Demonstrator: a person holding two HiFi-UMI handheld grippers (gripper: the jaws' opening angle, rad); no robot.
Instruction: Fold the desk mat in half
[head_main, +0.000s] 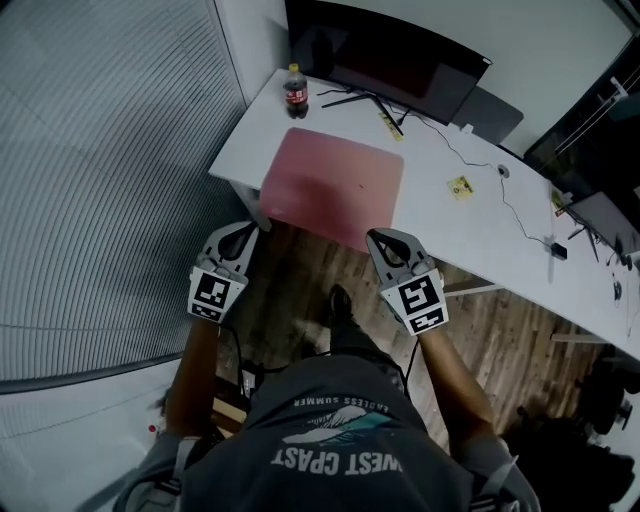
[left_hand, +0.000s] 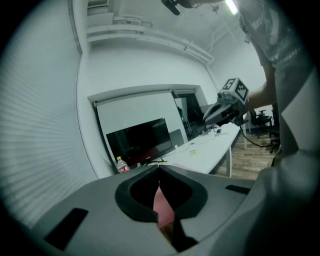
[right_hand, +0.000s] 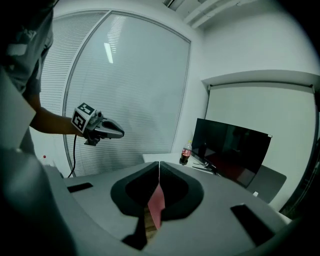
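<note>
A pink desk mat (head_main: 332, 185) lies flat and unfolded on the white table (head_main: 480, 240), its near edge at the table's front edge. My left gripper (head_main: 251, 229) hovers just short of the mat's near left corner, jaws shut and empty. The right gripper (head_main: 377, 238) hangs off the near right corner, also shut with nothing held. In the left gripper view the shut jaws of the left gripper (left_hand: 159, 168) show a strip of pink mat (left_hand: 163, 209) beyond them. The right gripper view shows the same: the right gripper (right_hand: 159, 165) is shut, with the mat (right_hand: 157, 202) ahead.
A cola bottle (head_main: 295, 92) stands at the table's far left corner beside a dark monitor (head_main: 385, 55) on its stand. A yellow note (head_main: 460, 186) and thin cables lie right of the mat. Window blinds (head_main: 100, 170) fill the left. Wooden floor (head_main: 300, 290) and my foot are below.
</note>
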